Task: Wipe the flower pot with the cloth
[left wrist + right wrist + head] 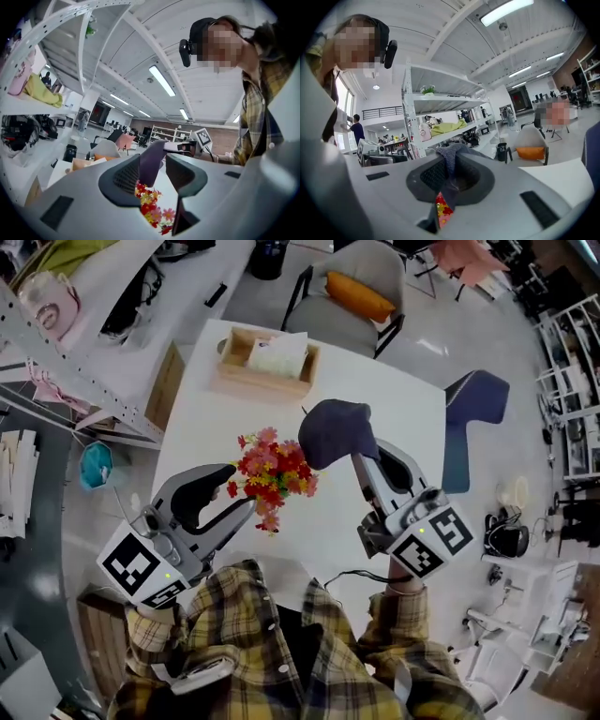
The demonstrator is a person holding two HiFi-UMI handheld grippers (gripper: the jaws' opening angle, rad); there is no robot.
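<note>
While the right gripper (359, 465) pinches the cloth (333, 432), the flowers (274, 474) lie just left of it (pot hidden beneath). Left gripper (242, 489), jaws spread and empty, sits just beside them.

Navy cloth (336, 430) — red-pink flowers (272, 472)

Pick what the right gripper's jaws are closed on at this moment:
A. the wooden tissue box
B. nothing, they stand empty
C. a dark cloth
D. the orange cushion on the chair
C: in the right gripper view, the dark cloth is pinched between the jaws of the right gripper, and the head view shows it bunched at that gripper's tip.
</note>
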